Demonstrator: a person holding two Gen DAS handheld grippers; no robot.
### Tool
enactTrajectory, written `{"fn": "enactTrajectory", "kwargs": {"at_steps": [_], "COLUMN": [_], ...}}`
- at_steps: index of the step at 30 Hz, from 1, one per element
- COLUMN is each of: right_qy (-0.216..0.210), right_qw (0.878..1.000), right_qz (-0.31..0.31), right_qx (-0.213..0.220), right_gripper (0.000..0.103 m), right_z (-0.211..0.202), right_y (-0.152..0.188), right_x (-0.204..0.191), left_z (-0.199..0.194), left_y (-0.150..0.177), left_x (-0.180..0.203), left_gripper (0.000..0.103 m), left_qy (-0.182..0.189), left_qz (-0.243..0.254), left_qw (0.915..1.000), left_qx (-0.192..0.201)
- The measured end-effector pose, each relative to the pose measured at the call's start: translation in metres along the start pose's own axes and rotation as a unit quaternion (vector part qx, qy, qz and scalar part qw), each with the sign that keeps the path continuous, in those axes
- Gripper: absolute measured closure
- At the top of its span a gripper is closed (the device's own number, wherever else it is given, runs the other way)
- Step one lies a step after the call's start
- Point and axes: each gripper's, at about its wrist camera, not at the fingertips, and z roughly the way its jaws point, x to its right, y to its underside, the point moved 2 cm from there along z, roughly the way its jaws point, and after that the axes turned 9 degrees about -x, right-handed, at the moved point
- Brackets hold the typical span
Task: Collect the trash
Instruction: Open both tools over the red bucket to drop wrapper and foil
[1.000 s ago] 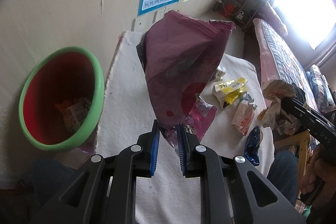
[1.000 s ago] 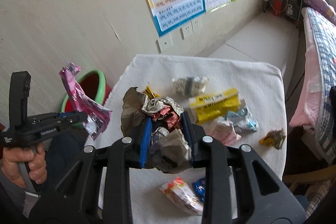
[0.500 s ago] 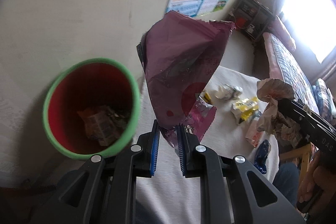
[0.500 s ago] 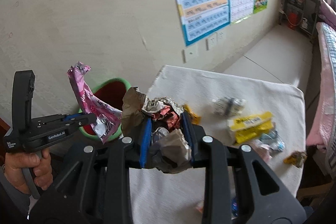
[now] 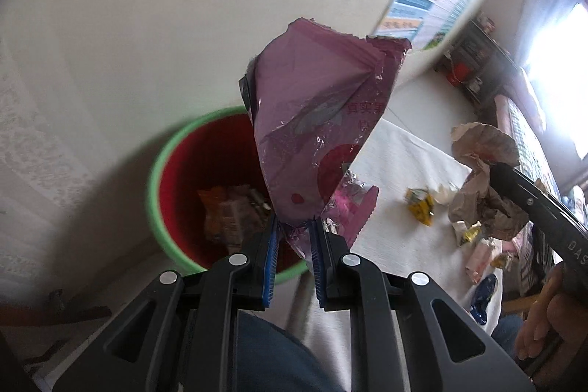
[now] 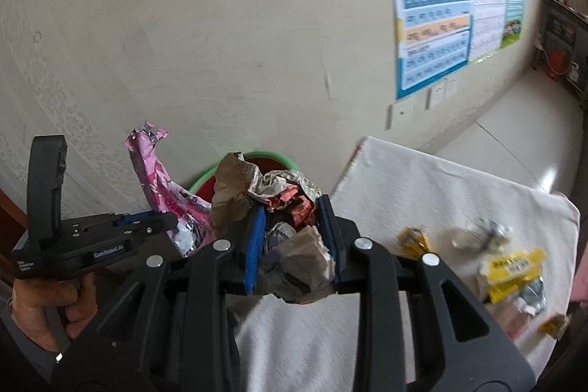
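Observation:
My left gripper is shut on a pink snack wrapper and holds it upright over the near rim of a red bin with a green rim; the bin holds several wrappers. In the right wrist view the left gripper holds the pink wrapper left of the bin. My right gripper is shut on a crumpled brown paper wad, just in front of the bin; the wad also shows in the left wrist view over the table.
A table with a white cloth stands right of the bin. Loose trash lies on it: a yellow wrapper, a small yellow piece, a crumpled clear wrapper, a blue wrapper. The wall carries posters.
Both grippers have swung left from over the table toward the bin with their loads. The bin now lies directly beneath the pink wrapper. Both grips are unchanged.

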Motion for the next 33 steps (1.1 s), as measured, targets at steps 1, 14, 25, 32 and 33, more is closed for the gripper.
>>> {"fn": "enactTrajectory", "kwargs": {"at_steps": [1,14,25,32,33], "right_qy": [-0.004,-0.021,-0.009,0.005,0.009], "right_qw": [1.0,0.999,0.999,0.999,1.0], "right_qz": [-0.001,-0.018,0.008,0.015,0.015], "right_qx": [-0.004,-0.03,-0.041,-0.028,-0.026], "right_gripper": [0.075,0.072,0.026,0.018,0.017], "right_z": [0.006,0.077,0.089,0.063,0.058], "right_y": [-0.003,-0.044,-0.038,-0.031,-0.03], "right_x": [-0.004,-0.044,-0.036,-0.025,-0.023], "left_z": [-0.001,0.008,0.022,0.017,0.015], "left_y": [-0.002,-0.019,-0.015,-0.004,-0.003], "left_x": [-0.006,-0.053,-0.059,-0.051,-0.047], "left_gripper": [0.088,0.088,0.03,0.014,0.013], "left_qy": [-0.001,-0.009,0.009,0.005,0.004], "left_qz": [-0.003,-0.029,-0.039,-0.031,-0.028], "left_qw": [1.0,0.9995,0.9989,0.9993,0.9994], "left_qx": [0.0,-0.012,-0.024,-0.021,-0.018]}}
